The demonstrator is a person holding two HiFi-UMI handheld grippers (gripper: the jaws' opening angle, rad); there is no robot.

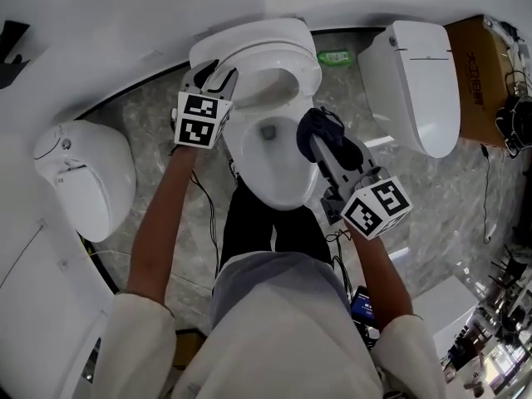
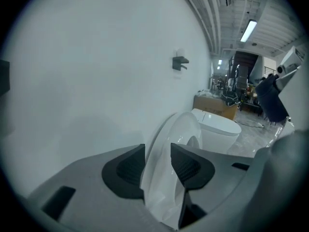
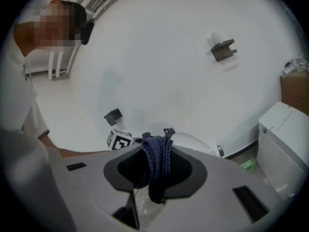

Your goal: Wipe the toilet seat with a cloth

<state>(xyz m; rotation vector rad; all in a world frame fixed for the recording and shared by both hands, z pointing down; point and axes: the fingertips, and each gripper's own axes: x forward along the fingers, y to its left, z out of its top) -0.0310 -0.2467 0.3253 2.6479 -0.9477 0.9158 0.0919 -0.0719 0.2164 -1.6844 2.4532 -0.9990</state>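
- The toilet (image 1: pixel 284 193) stands in the middle of the head view, with its seat (image 1: pixel 249 50) raised toward the wall (image 1: pixel 125 23).
- The left gripper (image 1: pixel 218 80) is at the seat's left edge. In its own view the jaws stand wide, with the upright seat rim between them. Whether the pads press on the rim is unclear.
- The right gripper (image 3: pixel 157 170) is clamped on a bunched dark blue cloth (image 3: pixel 158 161), which hangs from the jaws.
- In the head view the cloth sits over the bowl's right rim, apart from the seat. Contact with the rim cannot be told.
- Another toilet (image 1: pixel 420 81) stands to the right on the grey floor (image 1: pixel 432 214).
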